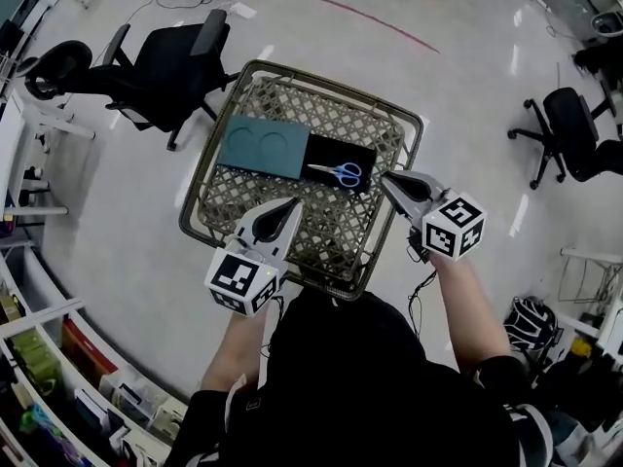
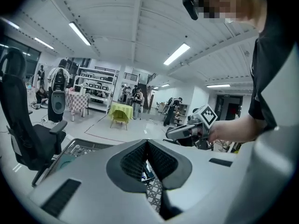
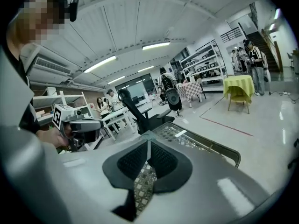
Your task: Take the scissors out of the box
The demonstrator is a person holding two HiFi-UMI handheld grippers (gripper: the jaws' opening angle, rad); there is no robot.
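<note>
Blue-handled scissors (image 1: 341,172) lie in a shallow black box (image 1: 326,152) on the lattice bottom of a square wire basket (image 1: 409,125). A teal lid (image 1: 263,146) with two round hollows lies beside the box on its left. My left gripper (image 1: 294,204) hovers over the basket's near side, short of the box, its tips together and nothing in them. My right gripper (image 1: 384,175) is at the basket's right rim, just right of the scissors, also shut and empty. From each gripper view I see the other gripper: the right gripper (image 2: 170,133), the left gripper (image 3: 97,123).
A black office chair (image 1: 165,61) stands left of the basket and another chair (image 1: 579,134) at the far right. Shelves (image 1: 58,377) line the lower left. A yellow-draped table (image 2: 120,111) and several people stand farther off in the room.
</note>
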